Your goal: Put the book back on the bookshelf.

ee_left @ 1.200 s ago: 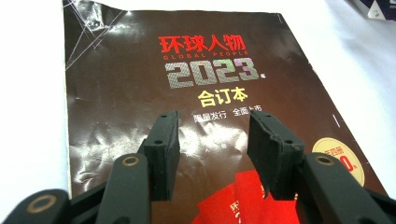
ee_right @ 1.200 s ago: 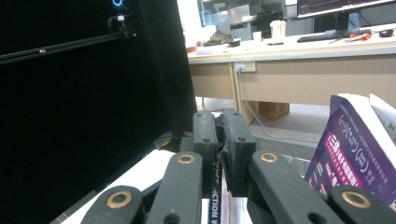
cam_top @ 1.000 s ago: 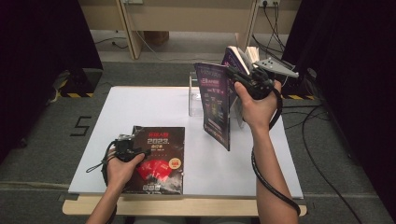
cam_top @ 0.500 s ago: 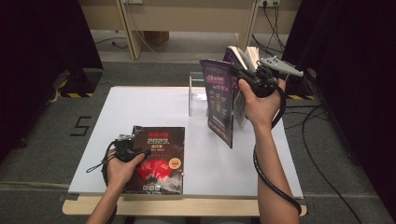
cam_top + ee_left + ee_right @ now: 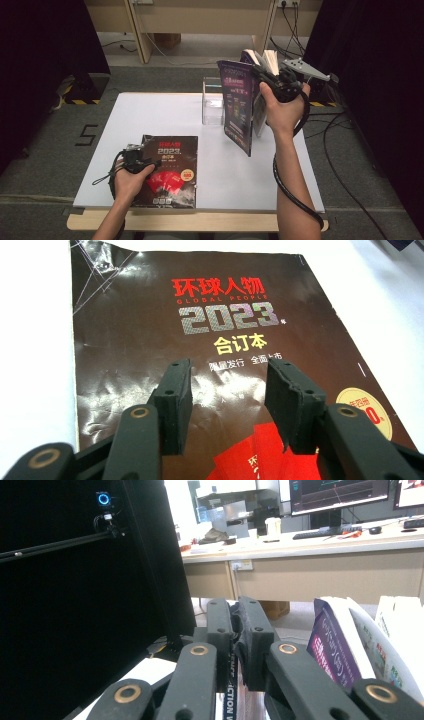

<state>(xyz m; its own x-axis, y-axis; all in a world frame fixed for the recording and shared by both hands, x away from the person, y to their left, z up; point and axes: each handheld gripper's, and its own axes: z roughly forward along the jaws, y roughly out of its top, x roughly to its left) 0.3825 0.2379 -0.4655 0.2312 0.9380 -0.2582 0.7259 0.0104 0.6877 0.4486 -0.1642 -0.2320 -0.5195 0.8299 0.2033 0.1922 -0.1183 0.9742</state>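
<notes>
- The right gripper (image 5: 261, 74) is pinching the purple magazine (image 5: 239, 107) near its top; in the right gripper view its two black jaws are pressing together on a thin dark edge of it, with almost no gap between them (image 5: 236, 640).
- The purple magazine is hanging upright in the air, its pages fanning open, just to the right of the clear plastic stand (image 5: 213, 102) and above the white table (image 5: 150, 112).
- The person's right hand (image 5: 280, 107) is holding this gripper high, behind the magazine, farther right of the stand.
- The left gripper (image 5: 142, 159) is lying low, well in front of the stand and to its left, over the dark magazine (image 5: 172, 172).
- Its jaws are standing spread apart with nothing between the pads (image 5: 174, 390); they are hovering just over the cover, and I cannot tell if they are touching it.
- The dark magazine is lying flat on the table near the front edge, with red print and "2023" on its wrinkled cover (image 5: 150, 330).
- The person's left hand (image 5: 129, 182) is resting at the left edge of this magazine.
</notes>
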